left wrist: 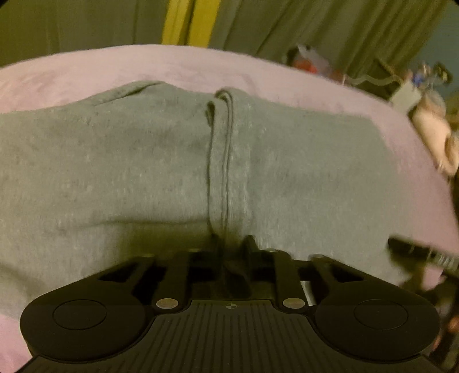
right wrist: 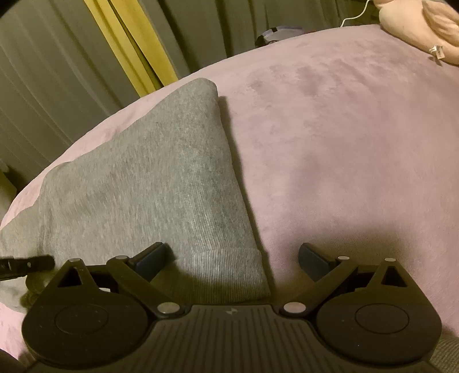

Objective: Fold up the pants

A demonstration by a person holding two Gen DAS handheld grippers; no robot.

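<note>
Grey sweatpants [left wrist: 129, 160] lie flat on a pink bed cover [left wrist: 178, 66]. Two dark lines [left wrist: 210, 172], seams or cords, run down their middle into my left gripper [left wrist: 231, 246]. Its fingers stand close together and pinch a fold of the grey cloth at the near edge. In the right wrist view one pant leg [right wrist: 160, 178] runs away to the upper left, and its ribbed cuff [right wrist: 229, 272] lies between the fingers of my right gripper [right wrist: 233, 256]. That gripper is open wide, with its pads clear of the cuff. A dark tip of the left gripper [right wrist: 28, 264] shows at the left edge.
Olive curtains [right wrist: 43, 71] with a yellow strip [right wrist: 129, 43] hang behind the bed. A pink plush toy [right wrist: 421, 25] and a white cable [right wrist: 355, 15] lie at the far right corner. Blurred clutter [left wrist: 312, 63] stands beyond the bed's far edge. Pink cover [right wrist: 358, 143] spreads right of the leg.
</note>
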